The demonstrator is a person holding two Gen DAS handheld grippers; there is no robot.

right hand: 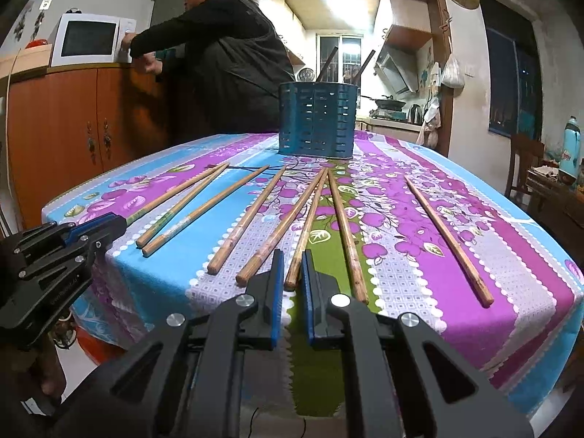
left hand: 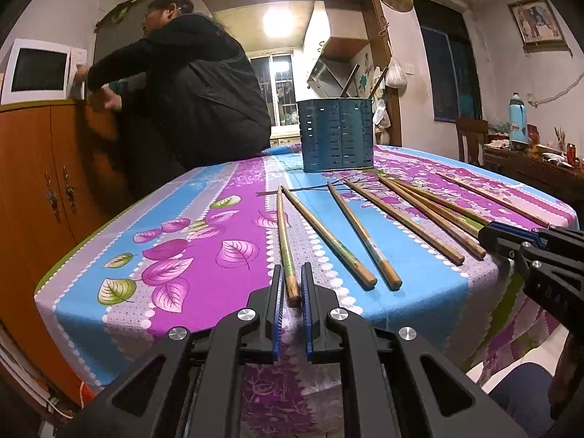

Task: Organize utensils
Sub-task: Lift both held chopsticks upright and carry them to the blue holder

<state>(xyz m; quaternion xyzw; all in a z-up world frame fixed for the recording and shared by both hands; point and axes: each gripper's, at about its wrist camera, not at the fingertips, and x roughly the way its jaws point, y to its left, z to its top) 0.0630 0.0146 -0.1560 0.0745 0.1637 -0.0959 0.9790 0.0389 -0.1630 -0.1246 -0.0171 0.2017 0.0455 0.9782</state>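
Counter [right hand: 419, 219] under floral cloth. Blue slotted holder [right hand: 317, 120] stands upright at far side, two utensils in it. Eight wooden chopsticks [right hand: 252, 215] lie fanned between holder and near edge. Left tongs [left hand: 292, 284] clamp the leftmost chopstick's [left hand: 284, 233] near end. Right tongs [right hand: 292, 270] clamp a middle chopstick [right hand: 304, 233].

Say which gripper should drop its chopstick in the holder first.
Right, marginally. Both grippers are shut on a chopstick end, but the right gripper faces the holder nearly straight ahead, its chopstick pointing at it. The left gripper holds the outermost chopstick, off to the side.
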